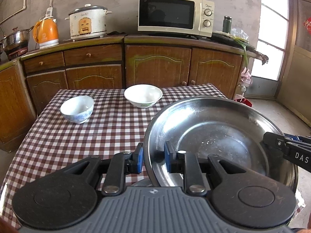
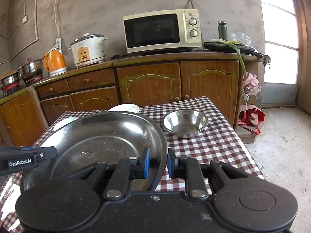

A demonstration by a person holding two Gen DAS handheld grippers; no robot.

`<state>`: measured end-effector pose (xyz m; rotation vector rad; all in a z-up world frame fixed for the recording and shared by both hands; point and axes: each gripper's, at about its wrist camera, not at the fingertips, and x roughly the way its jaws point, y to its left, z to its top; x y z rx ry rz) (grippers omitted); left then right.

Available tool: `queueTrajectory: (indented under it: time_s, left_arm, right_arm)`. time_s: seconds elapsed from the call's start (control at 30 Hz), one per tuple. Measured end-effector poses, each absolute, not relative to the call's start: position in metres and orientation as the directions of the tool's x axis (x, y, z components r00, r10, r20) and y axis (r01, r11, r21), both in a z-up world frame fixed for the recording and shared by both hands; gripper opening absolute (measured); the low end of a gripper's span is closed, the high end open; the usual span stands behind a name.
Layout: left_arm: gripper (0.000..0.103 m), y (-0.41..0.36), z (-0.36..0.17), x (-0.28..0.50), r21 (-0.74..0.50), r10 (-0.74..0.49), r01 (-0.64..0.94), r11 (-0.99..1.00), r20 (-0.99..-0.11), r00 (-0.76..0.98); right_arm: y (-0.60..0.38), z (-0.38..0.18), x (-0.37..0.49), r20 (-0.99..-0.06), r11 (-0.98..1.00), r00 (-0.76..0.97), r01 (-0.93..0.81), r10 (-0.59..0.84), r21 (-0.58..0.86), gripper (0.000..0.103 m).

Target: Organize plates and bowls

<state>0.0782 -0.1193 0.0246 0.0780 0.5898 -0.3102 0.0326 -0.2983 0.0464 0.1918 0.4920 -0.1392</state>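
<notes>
We grip a wide round steel plate [image 1: 213, 128] by opposite rims, left gripper [image 1: 153, 159] and right gripper [image 2: 157, 162] both clamped tight. Beyond on the checked tablecloth [image 1: 97, 136]: blue-patterned white bowl [image 1: 77, 108] far left, plain white bowl [image 1: 143, 95] centre, steel bowl [image 2: 185, 123] far right.

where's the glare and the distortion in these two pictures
Left wrist view: window blown out white, cabinet counter bowed by the fisheye, bright sheen on the steel plate. Right wrist view: the same window overexposed, plate reflecting light, walls curved.
</notes>
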Motion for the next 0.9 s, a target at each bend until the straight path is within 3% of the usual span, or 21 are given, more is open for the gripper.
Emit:
queueTrajectory:
  time_s: [0.9]
  left_arm:
    - [0.024,-0.085,0.012,0.072,-0.020,-0.213,0.249,0.968,-0.582,0.784]
  right_arm:
    - [-0.255,0.029,0.035,-0.504,0.983,0.863,0.119,-0.033,0.140,0.024]
